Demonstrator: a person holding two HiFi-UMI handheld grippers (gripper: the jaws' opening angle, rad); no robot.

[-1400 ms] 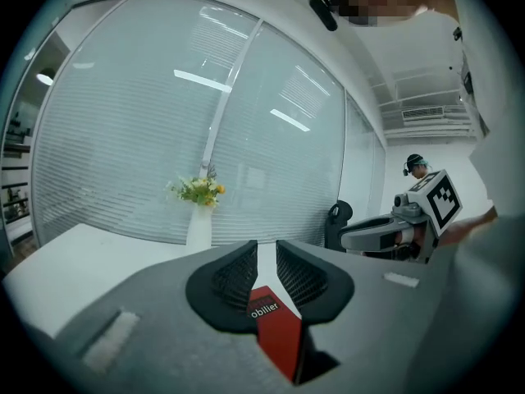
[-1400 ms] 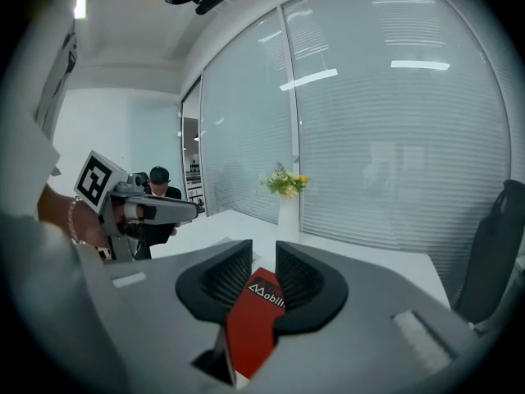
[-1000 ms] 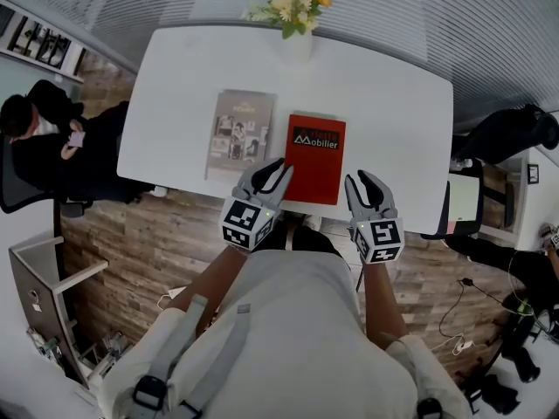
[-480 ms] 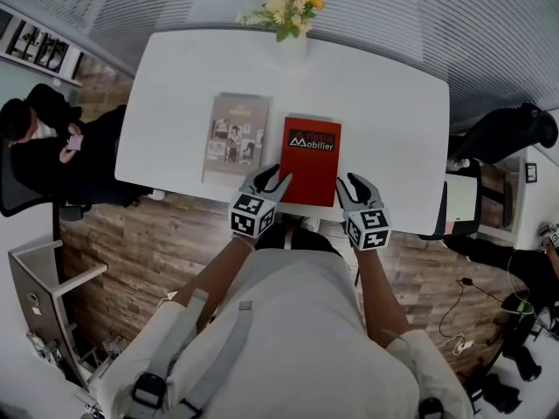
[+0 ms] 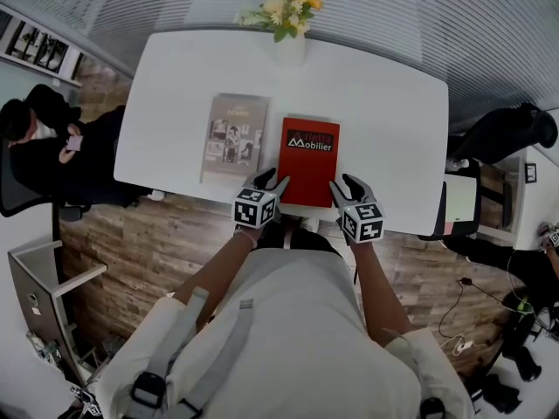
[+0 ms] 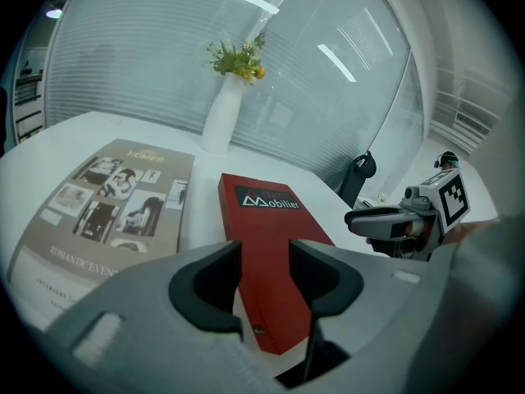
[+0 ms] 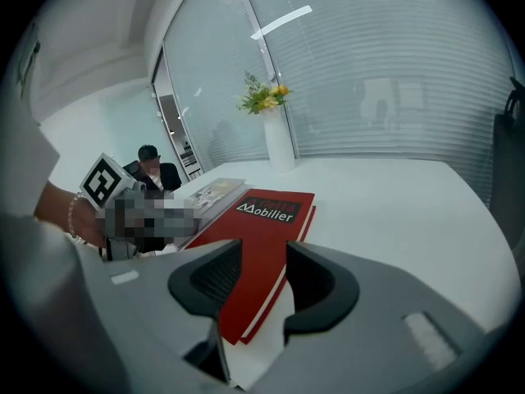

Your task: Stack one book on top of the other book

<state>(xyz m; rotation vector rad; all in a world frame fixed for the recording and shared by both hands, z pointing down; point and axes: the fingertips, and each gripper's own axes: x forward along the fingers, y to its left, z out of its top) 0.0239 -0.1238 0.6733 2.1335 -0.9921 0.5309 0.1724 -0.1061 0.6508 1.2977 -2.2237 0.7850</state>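
A red book (image 5: 310, 161) lies flat near the front edge of the white table (image 5: 384, 103), with a grey picture-cover book (image 5: 233, 138) beside it on the left. My left gripper (image 5: 271, 179) hovers at the red book's near left corner and my right gripper (image 5: 346, 182) at its near right corner. In the left gripper view, the left gripper (image 6: 264, 253) has the red book (image 6: 267, 236) showing through its gap, with the grey book (image 6: 107, 212) to the left. Beyond the right gripper (image 7: 262, 257) lies the red book (image 7: 254, 236). Both pairs of jaws have just been opening and grip nothing.
A white vase of flowers (image 5: 288, 24) stands at the table's far edge. A seated person (image 5: 35, 120) is off the table's left end and a dark chair (image 5: 515, 133) off its right. Wooden floor lies below the table's front edge.
Both grippers have come down and in towards the red book's near corners, and their jaws stand wider apart. The books have not moved.
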